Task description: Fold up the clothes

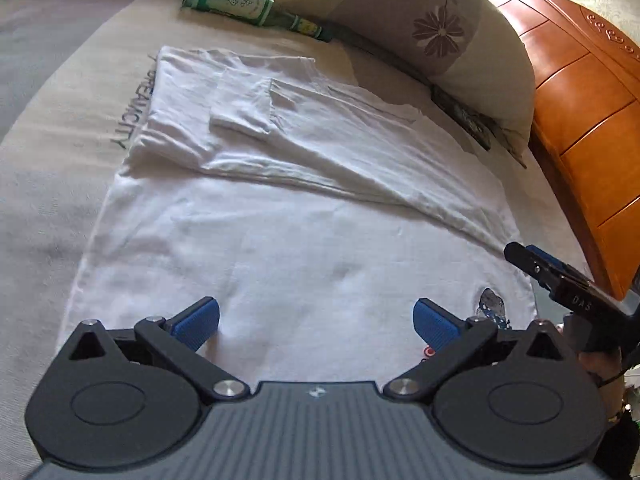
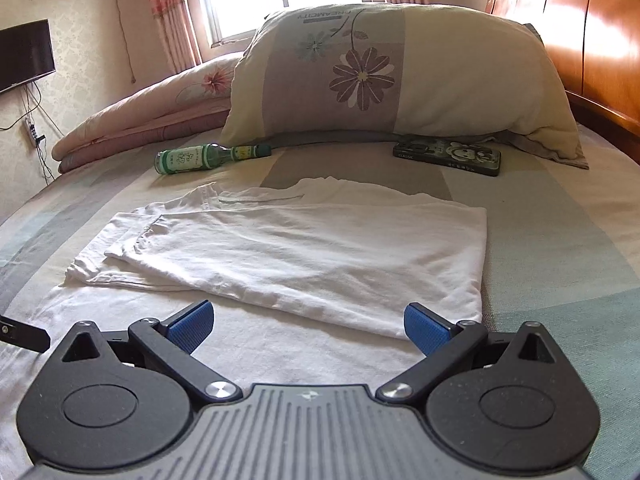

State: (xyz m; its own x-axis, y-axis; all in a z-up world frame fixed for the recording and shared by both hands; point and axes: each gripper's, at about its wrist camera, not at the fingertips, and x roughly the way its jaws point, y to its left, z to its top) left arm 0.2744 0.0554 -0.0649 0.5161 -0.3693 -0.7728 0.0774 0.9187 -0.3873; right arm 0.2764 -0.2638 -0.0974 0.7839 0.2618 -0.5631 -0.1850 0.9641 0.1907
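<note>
Bedsheet [image 2: 560, 240]: striped in grey, beige and pale green; it bears everything named here.
Left gripper [image 1: 316, 320]: blue pads spread wide with nothing between them; it hovers low over the near, single-layer part of the shirt; in the right wrist view only a dark tip shows at the left edge.
White T-shirt [image 2: 304, 256]: spread on the bed near the middle, lengthwise away from both cameras; one side panel lies folded over the body, its edge running diagonally across; a sleeve [image 1: 244, 108] is turned in on top at the far end; the near part lies flat and unfolded, a small print [image 1: 492, 304] showing by the right edge in the left wrist view.
Right gripper [image 2: 308, 324]: pads likewise well apart and gripping nothing; it sits just above the near right corner of the folded panel; seen from the left wrist camera it reaches in from the right.
Progress, as a judgement: partly folded; a lengthwise fold is in place, the shirt is not yet a compact stack; the left side and the crosswise folds seem left to do.
Bottle [image 2: 204, 158]: green, lying on its side beyond the shirt, apart from it.
Pillow [image 2: 384, 76]: flowered, behind the shirt.
Phone [image 2: 448, 156]: just before the pillow, clear of the cloth.
</note>
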